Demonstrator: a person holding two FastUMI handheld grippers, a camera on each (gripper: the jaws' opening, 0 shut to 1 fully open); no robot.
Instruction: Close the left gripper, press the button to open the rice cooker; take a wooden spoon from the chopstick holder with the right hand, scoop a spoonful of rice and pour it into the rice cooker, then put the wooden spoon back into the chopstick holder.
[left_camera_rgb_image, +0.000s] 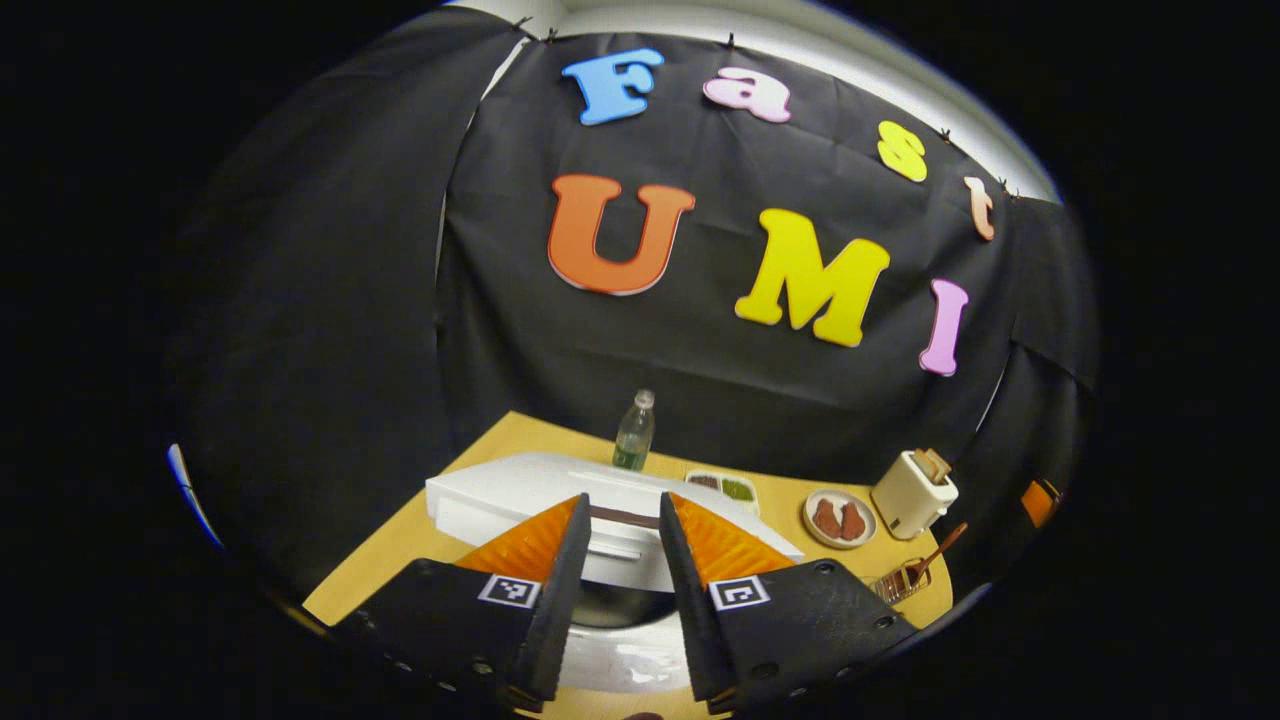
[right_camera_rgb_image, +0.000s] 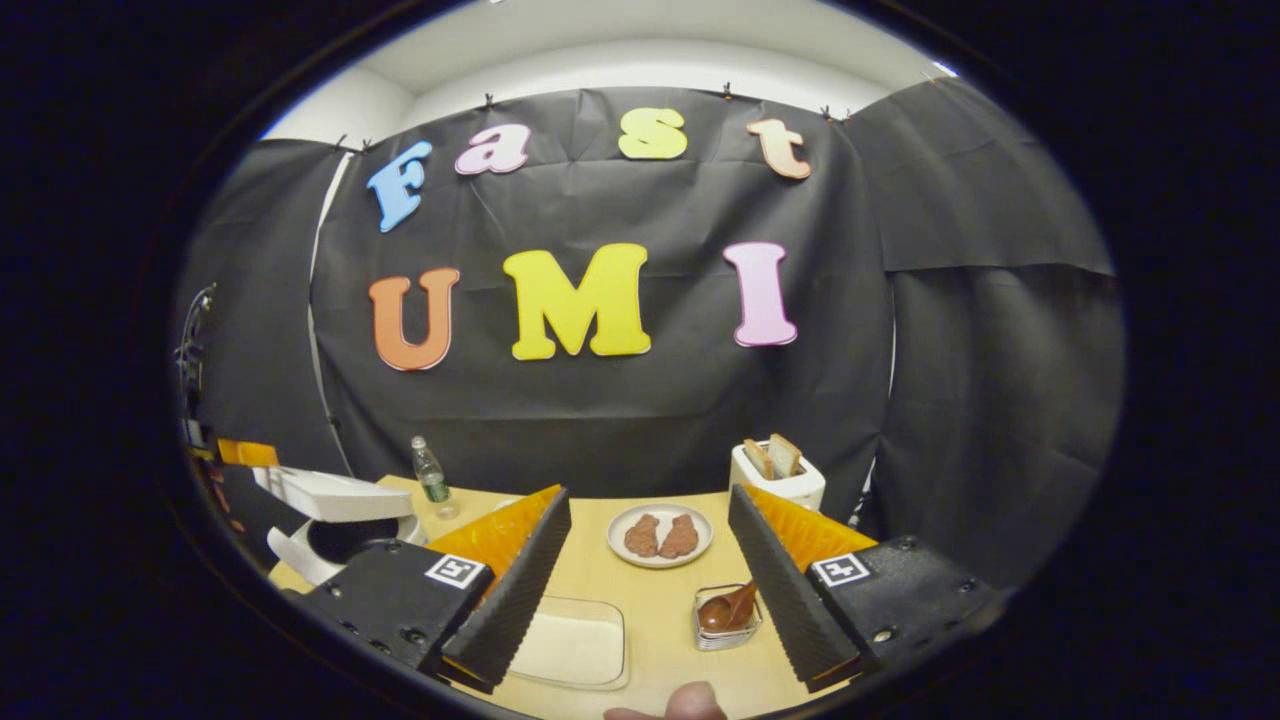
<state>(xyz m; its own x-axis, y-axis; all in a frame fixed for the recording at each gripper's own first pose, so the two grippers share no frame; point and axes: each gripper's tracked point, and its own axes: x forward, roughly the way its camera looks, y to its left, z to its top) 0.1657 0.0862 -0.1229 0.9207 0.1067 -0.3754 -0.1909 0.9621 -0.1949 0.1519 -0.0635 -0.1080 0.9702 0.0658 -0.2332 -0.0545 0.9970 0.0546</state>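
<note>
The white rice cooker (left_camera_rgb_image: 500, 490) stands right in front of my left gripper (left_camera_rgb_image: 624, 505) with its lid raised, and the dark inner pot (left_camera_rgb_image: 610, 600) shows below, between my fingers. My left jaws stand a narrow gap apart and hold nothing. In the right gripper view the same cooker (right_camera_rgb_image: 325, 495) sits at the far left, lid up. My right gripper (right_camera_rgb_image: 648, 495) is wide open above the table. The wooden spoon (right_camera_rgb_image: 728, 608) rests in the wire chopstick holder (right_camera_rgb_image: 722, 635) just inside my right finger. A clear box of rice (right_camera_rgb_image: 572, 640) lies by my left finger.
A plate of brown food (right_camera_rgb_image: 660, 535), a toaster with bread (right_camera_rgb_image: 778, 470) and a green bottle (right_camera_rgb_image: 430, 475) stand farther back on the wooden table (right_camera_rgb_image: 650, 590). A small tray of sauces (left_camera_rgb_image: 722, 488) sits behind the cooker. A thumb (right_camera_rgb_image: 668, 706) shows at the bottom edge.
</note>
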